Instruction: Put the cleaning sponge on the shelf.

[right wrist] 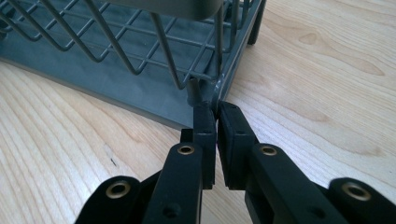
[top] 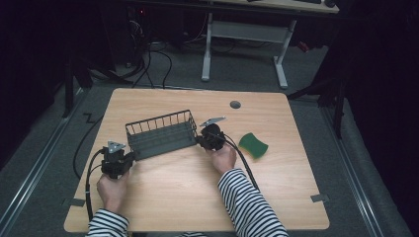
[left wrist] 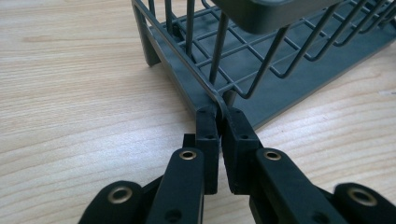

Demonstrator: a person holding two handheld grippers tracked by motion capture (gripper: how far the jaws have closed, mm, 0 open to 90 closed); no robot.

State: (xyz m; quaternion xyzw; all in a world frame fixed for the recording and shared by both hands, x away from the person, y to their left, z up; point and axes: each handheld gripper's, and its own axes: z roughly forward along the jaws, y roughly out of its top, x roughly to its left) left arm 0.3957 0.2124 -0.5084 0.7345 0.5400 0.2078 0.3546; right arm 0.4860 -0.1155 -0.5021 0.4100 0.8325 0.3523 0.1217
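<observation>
Gripping the grey wire basket (top: 160, 133) at both ends, the person is holding it with 2 grippers at the centre of the high view, on the wooden table (top: 276, 182); the left gripper (left wrist: 218, 122) is clamped on the lower rim wire at one corner, its jaws nearly together around it; the right gripper (right wrist: 215, 116) is pinching the matching wire at the opposite corner. A green sponge (top: 253, 145) is lying right of centre, apart from the basket. Judging from this, the grasp is done and a lift or shift is coming; both hands will need to be rising evenly, keeping the basket level.
</observation>
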